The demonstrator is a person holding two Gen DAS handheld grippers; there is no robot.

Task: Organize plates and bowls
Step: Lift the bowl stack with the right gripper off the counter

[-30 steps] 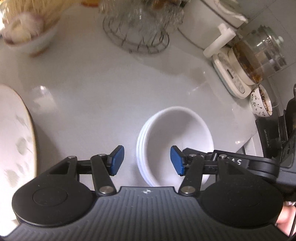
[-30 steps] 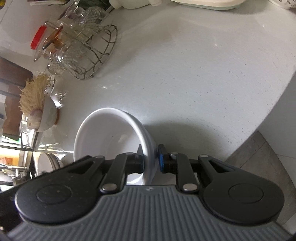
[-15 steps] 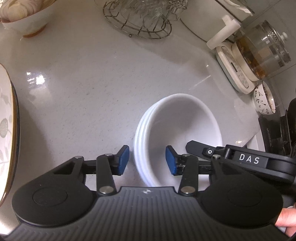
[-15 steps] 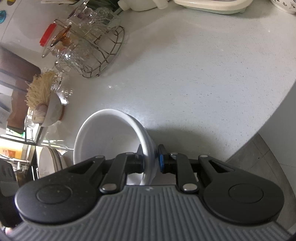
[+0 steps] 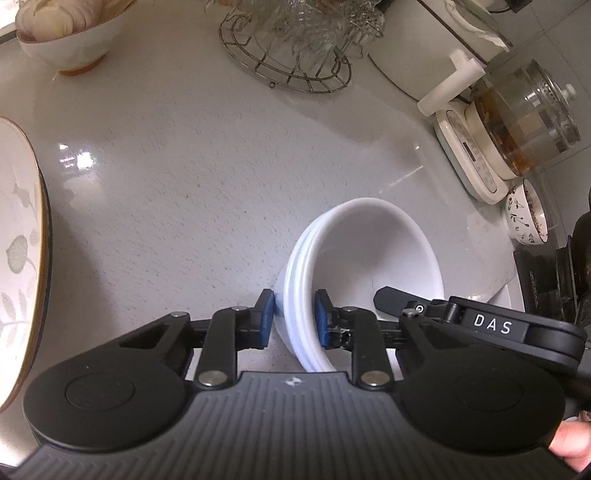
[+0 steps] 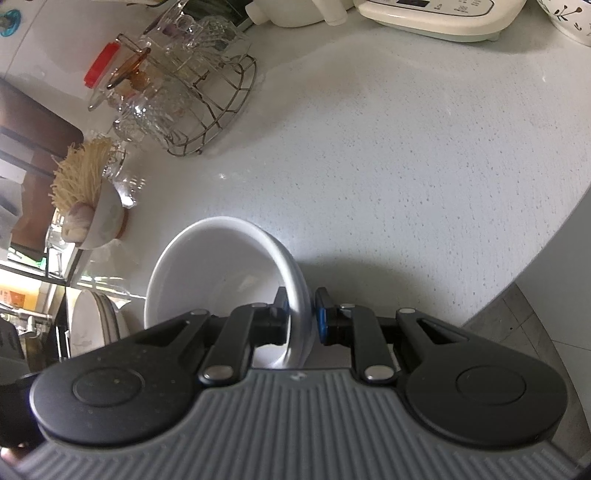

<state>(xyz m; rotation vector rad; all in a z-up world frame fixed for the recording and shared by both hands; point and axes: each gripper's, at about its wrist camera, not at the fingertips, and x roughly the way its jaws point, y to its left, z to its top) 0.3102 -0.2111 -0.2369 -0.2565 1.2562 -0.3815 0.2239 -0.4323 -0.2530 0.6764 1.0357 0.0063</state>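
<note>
A stack of white bowls [image 5: 369, 254] sits on the pale counter [image 5: 184, 184]. My left gripper [image 5: 293, 321] is shut on the near left rim of the stack. My right gripper [image 6: 301, 317] is shut on the opposite rim of the white bowls [image 6: 221, 277]; its black arm marked DAS [image 5: 491, 325] shows in the left wrist view. A large patterned plate [image 5: 18, 240] with a brown rim stands at the left edge of the left wrist view. Several stacked plates [image 6: 92, 325] stand in a rack at the left of the right wrist view.
A wire basket of glassware [image 5: 295, 48] stands at the back. A white bowl holding garlic and noodles [image 5: 70, 33] is at the back left. A glass kettle on a cream base [image 5: 517, 122] and a small patterned bowl [image 5: 524, 218] are at the right. The counter edge [image 6: 517, 273] curves at the right.
My left gripper has moved in and closed from open onto the bowl stack's rim. My right gripper stays shut on the other rim.
</note>
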